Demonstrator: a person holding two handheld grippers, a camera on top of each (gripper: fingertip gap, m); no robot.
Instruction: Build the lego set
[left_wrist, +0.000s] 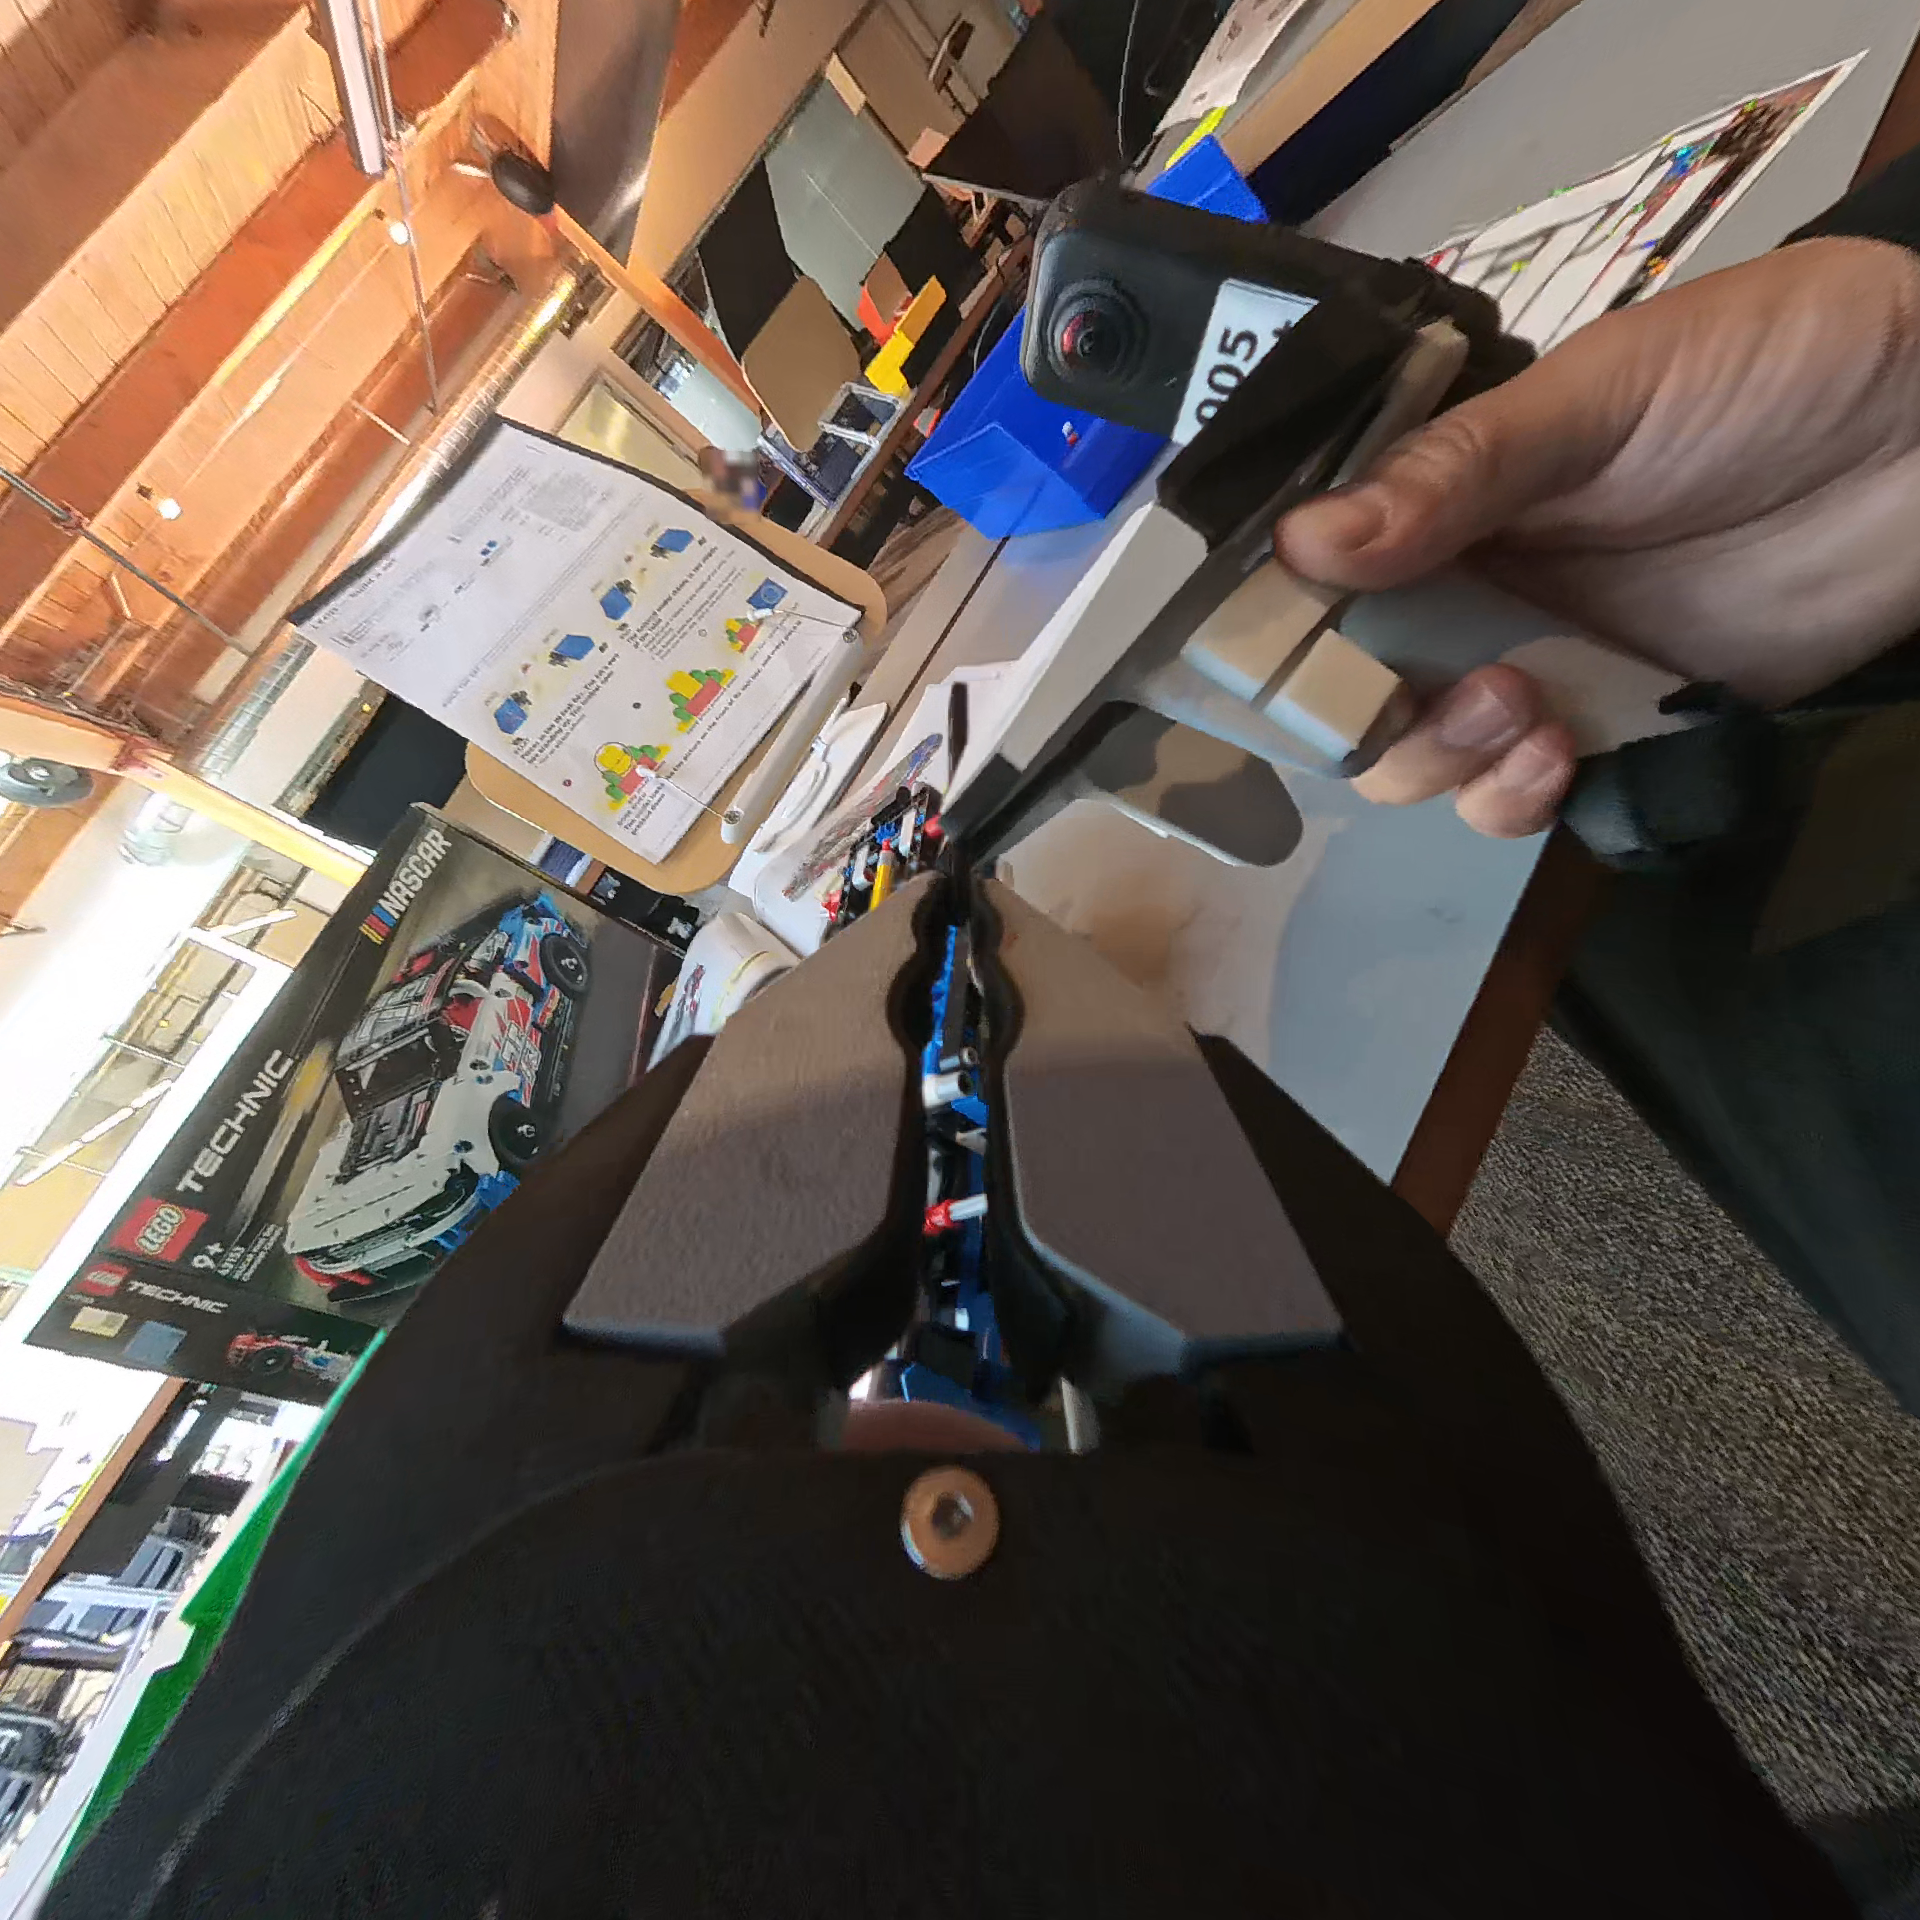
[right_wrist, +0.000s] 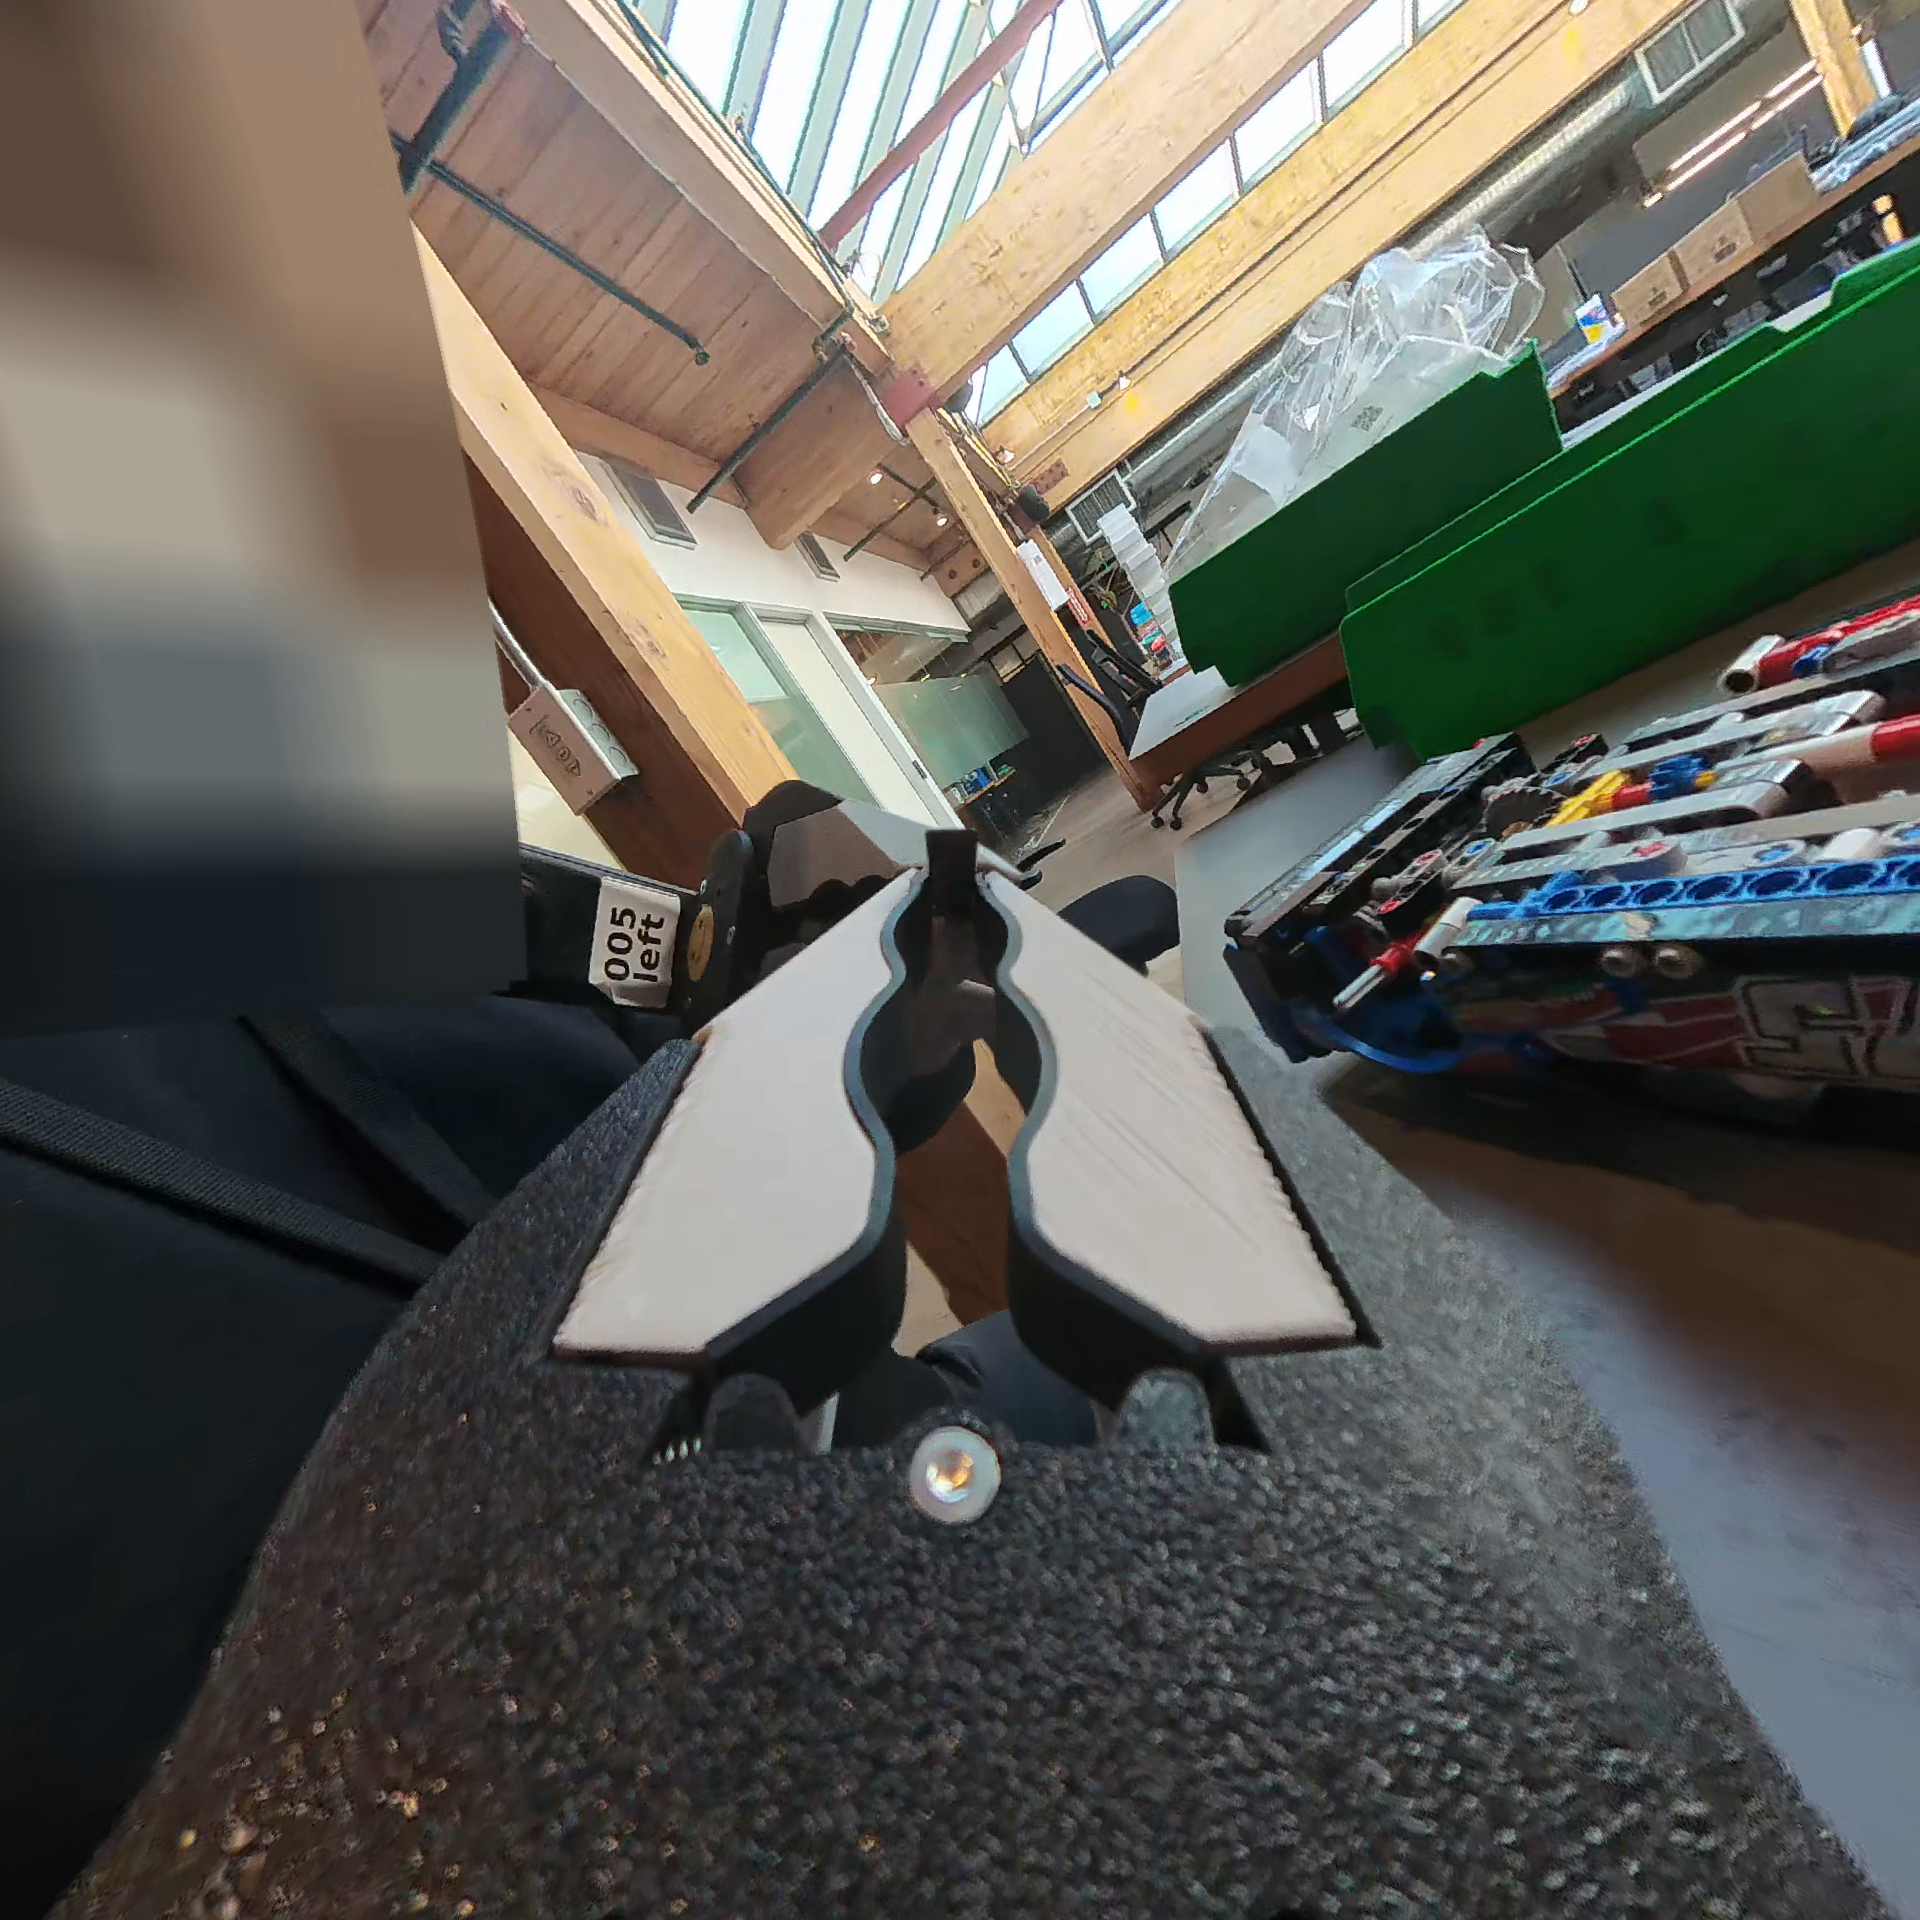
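In the right wrist view my right gripper (right_wrist: 951, 883) is shut on a thin black lego piece (right_wrist: 951, 857) that pokes out past its tips. In the left wrist view a hand (left_wrist: 1662, 468) holds that gripper (left_wrist: 943, 831), with the black piece (left_wrist: 956, 727) standing up from it. My left gripper (left_wrist: 951, 888) has its fingers shut, tips right against the right gripper's tips. Whether they pinch the black piece is hidden. The left gripper's fingers (right_wrist: 831, 842) show just behind the piece. The part-built lego car (right_wrist: 1558, 914) lies on the table, and under my left fingers (left_wrist: 883, 831).
The lego set's box (left_wrist: 343, 1091) and a clipboard with an instruction sheet (left_wrist: 582, 623) stand at the left. Blue bins (left_wrist: 1018, 447) are at the back. Green bins (right_wrist: 1558, 582) and a clear plastic bag (right_wrist: 1382, 343) lie beyond the car. The grey table (left_wrist: 1351, 987) ends at carpet (left_wrist: 1714, 1351). The grippers are tip to tip, or close to it.
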